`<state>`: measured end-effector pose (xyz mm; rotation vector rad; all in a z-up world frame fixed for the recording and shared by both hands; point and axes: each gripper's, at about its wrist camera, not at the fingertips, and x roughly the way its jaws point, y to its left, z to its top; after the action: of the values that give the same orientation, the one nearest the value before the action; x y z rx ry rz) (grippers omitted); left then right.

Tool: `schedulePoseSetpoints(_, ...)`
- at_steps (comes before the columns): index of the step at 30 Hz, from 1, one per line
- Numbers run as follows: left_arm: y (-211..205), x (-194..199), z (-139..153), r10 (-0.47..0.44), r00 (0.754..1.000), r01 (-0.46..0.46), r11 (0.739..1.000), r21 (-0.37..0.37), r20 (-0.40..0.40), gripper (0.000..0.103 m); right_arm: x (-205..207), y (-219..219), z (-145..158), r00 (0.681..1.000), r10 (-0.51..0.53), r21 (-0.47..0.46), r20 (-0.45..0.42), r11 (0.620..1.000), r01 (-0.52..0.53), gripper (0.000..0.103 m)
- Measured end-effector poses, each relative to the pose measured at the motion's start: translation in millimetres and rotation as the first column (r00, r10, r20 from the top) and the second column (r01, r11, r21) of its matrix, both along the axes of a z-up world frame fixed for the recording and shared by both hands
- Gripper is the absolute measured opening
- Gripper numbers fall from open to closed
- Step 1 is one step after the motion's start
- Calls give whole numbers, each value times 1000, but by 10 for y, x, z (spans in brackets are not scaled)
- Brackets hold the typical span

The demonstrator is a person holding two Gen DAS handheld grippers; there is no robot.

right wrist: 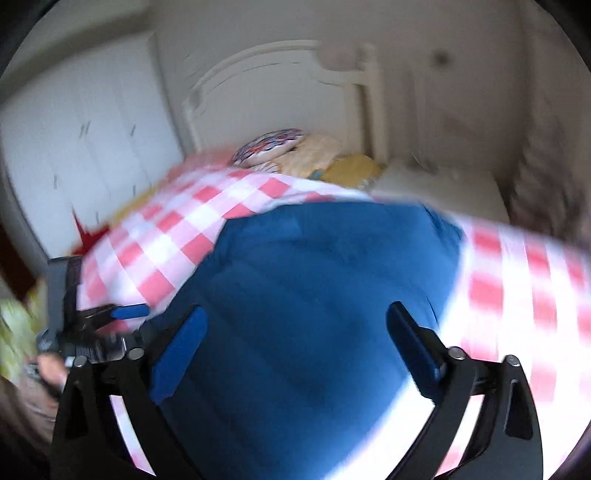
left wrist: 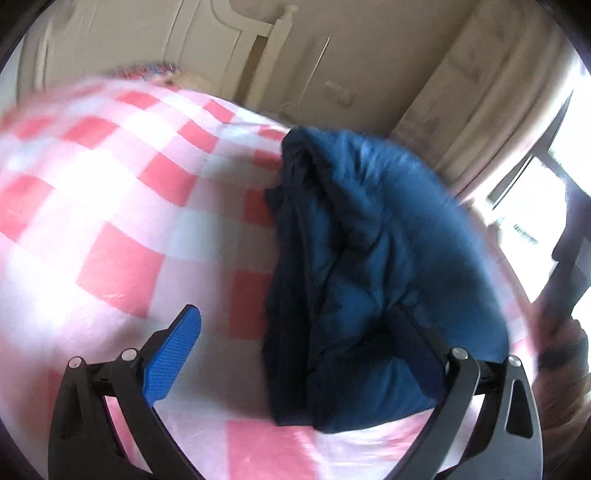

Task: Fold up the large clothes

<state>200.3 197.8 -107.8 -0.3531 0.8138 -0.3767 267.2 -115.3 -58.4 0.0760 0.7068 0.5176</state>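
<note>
Left wrist view: the left gripper (left wrist: 295, 354) hangs above a bed covered by a pink-and-white checked sheet (left wrist: 110, 206). Its two fingers stand wide apart; the left blue pad (left wrist: 173, 354) shows clearly over bare sheet, while the right finger lies dark against the cloth behind it. Nothing is pinched between them. A blue padded jacket (left wrist: 373, 258), folded into a thick bundle, lies on the sheet toward the right side of the bed, its darker lining (left wrist: 291, 258) showing along the bundle's left edge. The bundle's near end falls between the fingers, closer to the right one. Beyond the bed stand a white headboard (left wrist: 258, 33), a pale curtain (left wrist: 480, 92) and a bright window (left wrist: 535, 206). At the right edge a hand (left wrist: 565, 354) appears, blurred.

Right wrist view: the right gripper (right wrist: 295, 347) points down at the same jacket (right wrist: 314, 314), which fills the middle of the frame as a broad, smooth blue surface. Both blue-padded fingers (right wrist: 177, 354) are spread wide, with the jacket seen between them; whether they touch the cloth cannot be told through the blur. The left gripper (right wrist: 110, 321) shows at the left edge, beside the jacket and over the checked sheet (right wrist: 177, 229). Pillows (right wrist: 295, 155) lie at the head of the bed below the headboard (right wrist: 258, 74).
</note>
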Motion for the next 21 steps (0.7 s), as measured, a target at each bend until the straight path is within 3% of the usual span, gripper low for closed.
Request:
schedulePoseSetpoints(1,111,60,39,-2,1000,1,995,-98,-8,101,-63,-219,-101,998,-32,68,-49,997,35,98)
schedulePoseSetpoints(3,215,237,75,-8,999,-2,978,-207,-52,101,-151,-451,-255,989,-64,147,-130,986,83,98)
schedulePoseSetpoints(6,84,540,36,-81,989,55,978,-200,-123,101,-182,-685,-631,957,-17,295,-291,950,106,98)
schedulePoseSetpoints(9,-163,853,-176,-164,955,127,979,-160,-246,101,-112,-668,-931,904,61,379,-424,918,116,98)
schedulePoseSetpoints(10,-203,927,-255,-192,942,142,971,-190,-276,101,-108,-676,-952,900,86,407,-428,907,107,98)
schedulePoseSetpoints(14,-223,978,-248,-234,935,188,964,-185,-267,101,37,-471,-977,888,179,441,-424,897,30,98)
schedulePoseSetpoints(17,-269,1011,-255,-274,923,221,952,-211,-269,101,143,-270,-958,890,195,412,-413,911,-8,99)
schedulePoseSetpoints(19,-295,1030,-296,-313,912,228,924,-307,-265,82,112,-226,-945,907,176,406,-383,914,-6,98)
schedulePoseSetpoints(21,-333,941,-214,-281,939,223,937,-270,-200,68,32,-201,-877,944,149,370,-295,929,-31,88)
